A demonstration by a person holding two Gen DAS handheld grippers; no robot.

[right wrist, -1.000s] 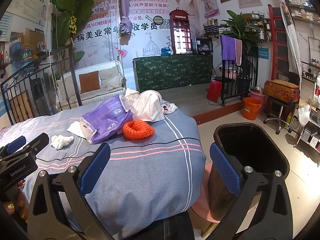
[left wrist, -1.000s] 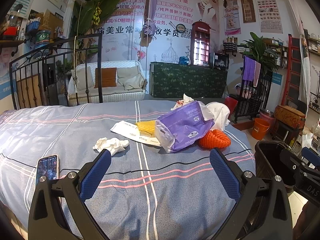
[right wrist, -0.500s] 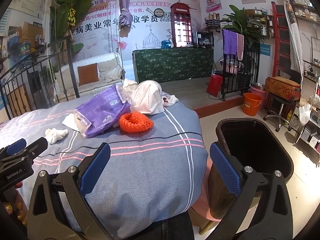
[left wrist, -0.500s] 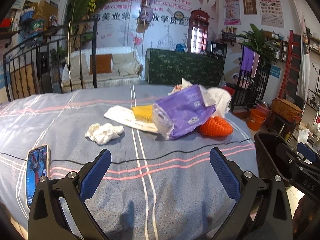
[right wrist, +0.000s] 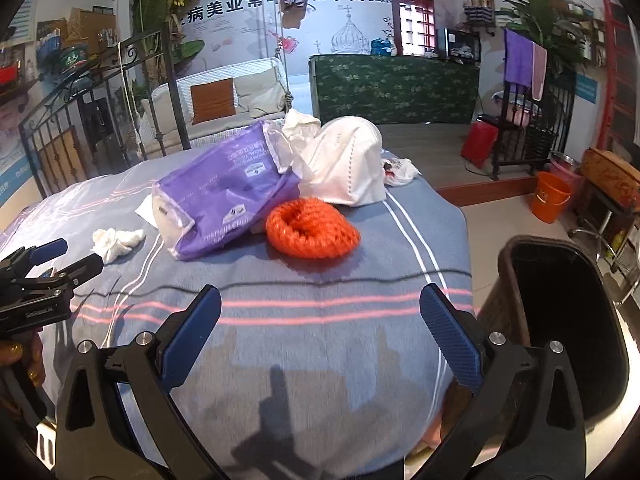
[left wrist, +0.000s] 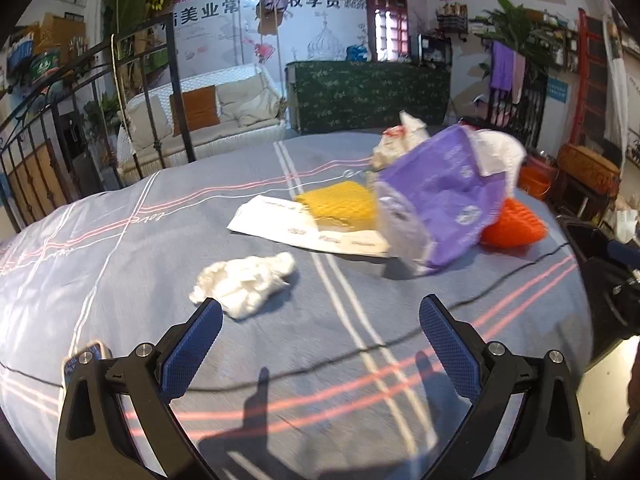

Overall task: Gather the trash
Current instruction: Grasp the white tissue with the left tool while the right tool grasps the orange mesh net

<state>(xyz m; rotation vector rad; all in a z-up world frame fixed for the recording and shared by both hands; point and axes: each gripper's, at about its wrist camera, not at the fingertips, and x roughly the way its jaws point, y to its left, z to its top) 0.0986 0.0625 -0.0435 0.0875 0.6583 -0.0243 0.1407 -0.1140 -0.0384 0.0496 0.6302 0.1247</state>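
A crumpled tissue (left wrist: pixel 244 282) lies on the bed (left wrist: pixel 120 264), just ahead of the left gripper (left wrist: pixel 320 322) and touching the view of its left finger (left wrist: pixel 192 344); nothing stands between them. The left gripper is spread wide and empty, low over the striped cover. Farther ahead and to its right lie a flat white wrapper (left wrist: pixel 308 228) with a yellow pad (left wrist: pixel 340 204) on it, then a purple pack (left wrist: pixel 436 204) leaning across both, an orange coil (left wrist: pixel 516 224) behind the pack, and more white paper (left wrist: pixel 396 144) at the far edge. A phone (left wrist: pixel 86 354) sits just left of the left gripper, mostly hidden by its frame.

The right gripper (right wrist: pixel 320 322) is also spread and empty, over the bed's near edge. Ahead of it are the orange coil (right wrist: pixel 312 228), the purple pack (right wrist: pixel 224 196) and a white mask (right wrist: pixel 348 164); the tissue (right wrist: pixel 116 240) is far to its left, beside the left gripper (right wrist: pixel 52 272). A black bin (right wrist: pixel 568 320) stands on the floor just right of it.
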